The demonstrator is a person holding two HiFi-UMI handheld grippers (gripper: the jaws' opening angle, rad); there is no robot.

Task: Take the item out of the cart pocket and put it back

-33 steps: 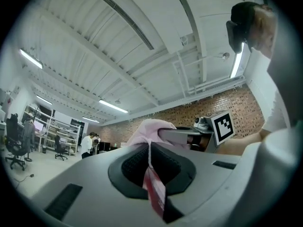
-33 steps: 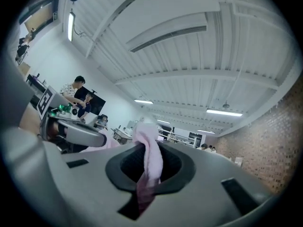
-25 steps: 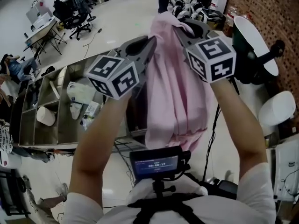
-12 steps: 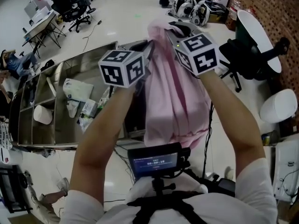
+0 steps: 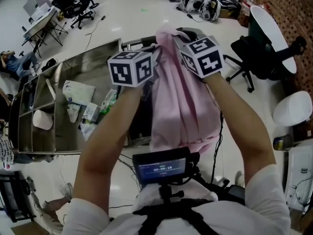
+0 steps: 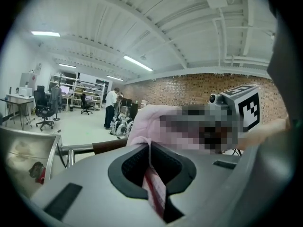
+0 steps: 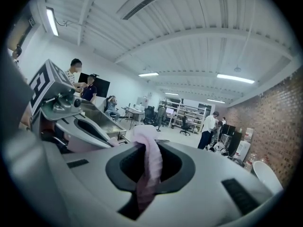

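Both grippers and the pink garment (image 5: 183,106) stand lower and farther from the head camera than a second ago, nearer the steel cart (image 5: 93,65). Left gripper (image 6: 149,148): jaws closed on a fold of the garment, with a red-striped strip of cloth pinched between them. Right gripper (image 7: 147,148): jaws nearly together, clamping a pink fold that loops over their tips. The garment hangs from these two grips at the cart's right end, by the brown-sleeved handle (image 6: 111,145), and drapes down to the chest-mounted screen (image 5: 162,168). Each marker cube (image 5: 131,67) carries black-and-white square codes without letters. The screen shows a line of digits too small to read. Print on the white bag (image 5: 78,93) in the cart's middle compartment is likewise illegible.
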